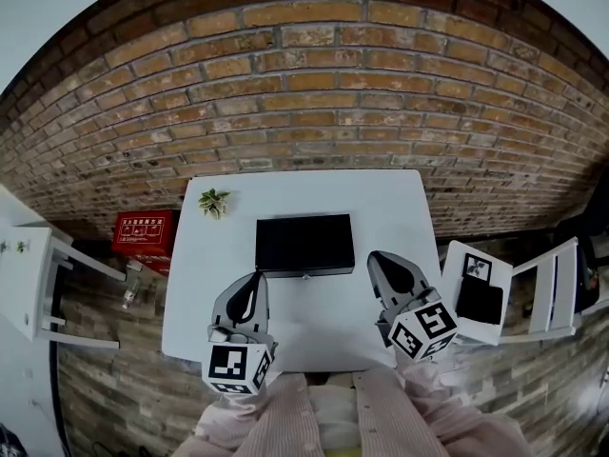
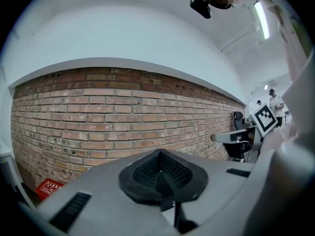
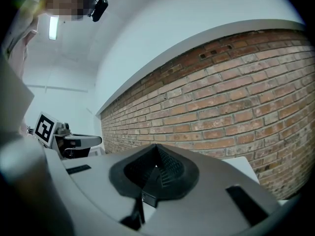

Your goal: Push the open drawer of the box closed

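Your left gripper is closed and holds nothing; in the left gripper view the pads meet with only brick wall past them. The right gripper is the same: jaws pressed together and empty, pads touching.

The box is black and sits mid-table toward the back, apart from both grippers. Its front face is toward you, with a small knob at the centre. From the head view you cannot tell how far out the drawer stands.

Edges and room:
- The table has a bare white strip between the box front and your grippers.
- The left gripper is just off the box's front-left corner.
- The right gripper is beside the box's right end, near the table's right edge.
- The back edge of the table is close to the wall.
- The plant sits at the back-left corner, well apart from the box.

Counts:
- 1 box, 1 knob, 1 plant, 2 grippers.
- Off the table: 1 red case on the floor at left.
- 2 white chairs, left and right.
- 1 marker card at right.
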`<action>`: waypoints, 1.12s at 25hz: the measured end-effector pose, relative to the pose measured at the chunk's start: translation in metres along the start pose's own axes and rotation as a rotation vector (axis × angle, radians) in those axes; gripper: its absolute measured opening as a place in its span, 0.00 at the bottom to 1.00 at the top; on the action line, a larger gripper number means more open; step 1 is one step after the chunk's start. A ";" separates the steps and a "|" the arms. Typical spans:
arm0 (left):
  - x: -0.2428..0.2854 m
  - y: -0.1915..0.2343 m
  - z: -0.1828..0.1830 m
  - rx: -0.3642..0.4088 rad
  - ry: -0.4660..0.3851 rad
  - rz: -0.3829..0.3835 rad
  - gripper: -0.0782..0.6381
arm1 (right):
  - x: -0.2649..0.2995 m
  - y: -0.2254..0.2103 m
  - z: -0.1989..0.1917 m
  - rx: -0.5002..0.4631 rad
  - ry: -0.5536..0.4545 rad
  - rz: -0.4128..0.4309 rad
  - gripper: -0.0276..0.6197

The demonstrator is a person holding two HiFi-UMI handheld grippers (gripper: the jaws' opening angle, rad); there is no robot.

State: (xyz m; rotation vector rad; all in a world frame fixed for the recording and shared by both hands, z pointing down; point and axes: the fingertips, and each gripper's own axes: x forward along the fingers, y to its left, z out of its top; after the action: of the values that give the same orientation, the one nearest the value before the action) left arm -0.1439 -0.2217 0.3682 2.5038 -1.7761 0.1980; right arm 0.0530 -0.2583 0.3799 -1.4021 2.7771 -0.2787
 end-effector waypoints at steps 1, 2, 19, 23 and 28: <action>-0.001 0.001 0.001 -0.003 -0.003 0.005 0.10 | -0.001 0.000 0.001 -0.001 -0.002 0.000 0.05; -0.002 0.003 0.002 -0.006 -0.007 0.011 0.10 | -0.002 0.000 0.002 -0.002 -0.004 0.000 0.05; -0.006 0.010 0.000 -0.021 -0.005 0.064 0.10 | -0.008 -0.006 0.010 -0.030 -0.020 -0.017 0.05; -0.005 0.012 -0.003 -0.023 0.006 0.075 0.10 | -0.008 -0.010 0.006 -0.029 -0.017 -0.021 0.05; -0.004 0.016 -0.007 -0.035 0.021 0.096 0.10 | -0.009 -0.017 0.002 -0.041 -0.011 -0.045 0.05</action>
State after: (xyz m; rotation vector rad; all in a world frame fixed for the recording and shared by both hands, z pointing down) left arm -0.1606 -0.2227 0.3747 2.3867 -1.8759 0.1962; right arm 0.0719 -0.2612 0.3799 -1.4712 2.7607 -0.2160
